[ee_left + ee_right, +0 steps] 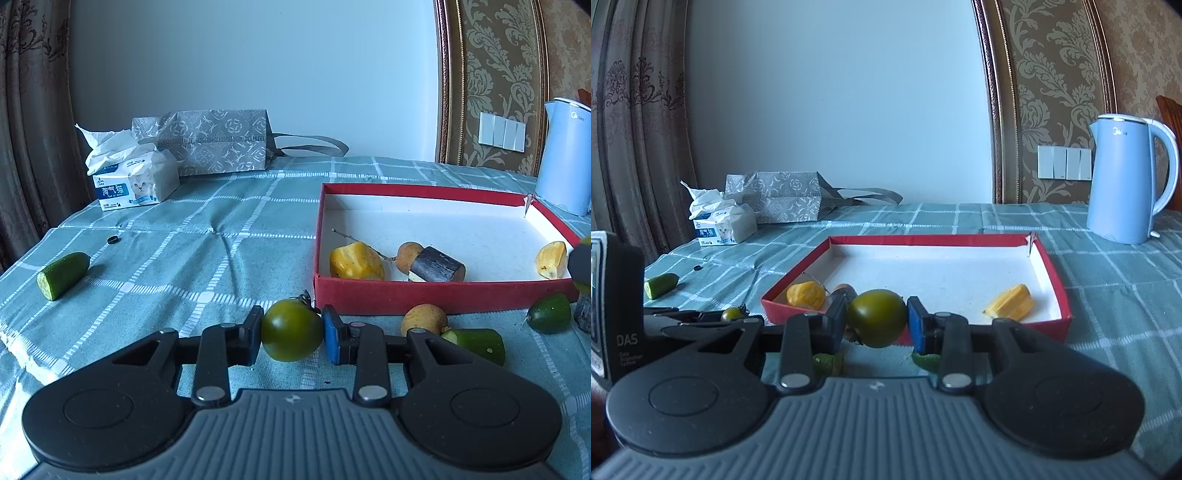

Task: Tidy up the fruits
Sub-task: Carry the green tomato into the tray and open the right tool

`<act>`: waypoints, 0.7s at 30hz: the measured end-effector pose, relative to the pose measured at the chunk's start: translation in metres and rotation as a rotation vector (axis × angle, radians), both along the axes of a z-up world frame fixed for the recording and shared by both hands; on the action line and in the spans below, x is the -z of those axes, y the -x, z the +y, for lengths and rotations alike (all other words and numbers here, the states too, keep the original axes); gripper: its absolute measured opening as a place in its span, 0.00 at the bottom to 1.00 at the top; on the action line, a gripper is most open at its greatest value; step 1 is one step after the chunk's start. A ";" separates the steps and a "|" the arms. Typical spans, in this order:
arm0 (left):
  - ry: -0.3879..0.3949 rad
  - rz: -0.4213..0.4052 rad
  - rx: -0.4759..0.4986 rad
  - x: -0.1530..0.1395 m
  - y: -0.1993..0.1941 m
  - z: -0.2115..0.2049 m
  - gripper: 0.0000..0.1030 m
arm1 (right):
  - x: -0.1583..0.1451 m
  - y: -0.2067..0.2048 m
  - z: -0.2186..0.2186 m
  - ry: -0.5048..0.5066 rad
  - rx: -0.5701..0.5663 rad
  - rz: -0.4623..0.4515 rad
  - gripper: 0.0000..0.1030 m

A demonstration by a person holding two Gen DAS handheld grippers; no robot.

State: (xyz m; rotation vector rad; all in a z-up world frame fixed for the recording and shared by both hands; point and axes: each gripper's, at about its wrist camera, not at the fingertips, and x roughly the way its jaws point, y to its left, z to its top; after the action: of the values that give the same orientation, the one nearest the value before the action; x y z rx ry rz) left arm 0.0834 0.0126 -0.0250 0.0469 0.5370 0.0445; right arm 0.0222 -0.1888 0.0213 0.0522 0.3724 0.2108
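My left gripper is shut on a green tomato, low over the cloth just in front of the red box. My right gripper is shut on a second green tomato, held above the near edge of the same box. The box holds two yellow fruit pieces, a brown round fruit and a dark cane piece. A brown round fruit and cucumber pieces lie in front of the box. Another cucumber piece lies far left.
A tissue pack and a grey patterned bag stand at the back left. A blue kettle stands at the back right. A small black ring lies on the checked tablecloth. The left gripper shows in the right wrist view.
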 end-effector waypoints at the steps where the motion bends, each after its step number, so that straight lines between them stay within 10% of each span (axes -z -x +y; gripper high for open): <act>1: 0.000 -0.001 0.001 0.000 0.000 0.000 0.32 | -0.002 -0.004 0.000 0.008 0.004 -0.005 0.32; 16: 0.006 0.002 0.010 0.001 0.000 0.001 0.32 | 0.019 -0.117 -0.032 0.032 0.150 0.153 0.33; 18: 0.006 0.001 0.011 0.001 0.000 0.001 0.32 | 0.025 -0.119 -0.034 0.032 0.165 0.169 0.63; 21: 0.005 0.001 0.010 0.001 0.000 0.001 0.32 | 0.021 -0.109 -0.034 0.039 0.171 0.124 0.65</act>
State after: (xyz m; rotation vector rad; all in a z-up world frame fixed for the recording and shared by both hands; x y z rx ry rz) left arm 0.0830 0.0136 -0.0261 0.0446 0.5377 0.0332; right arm 0.1314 -0.2225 0.0003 0.0588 0.4931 0.0308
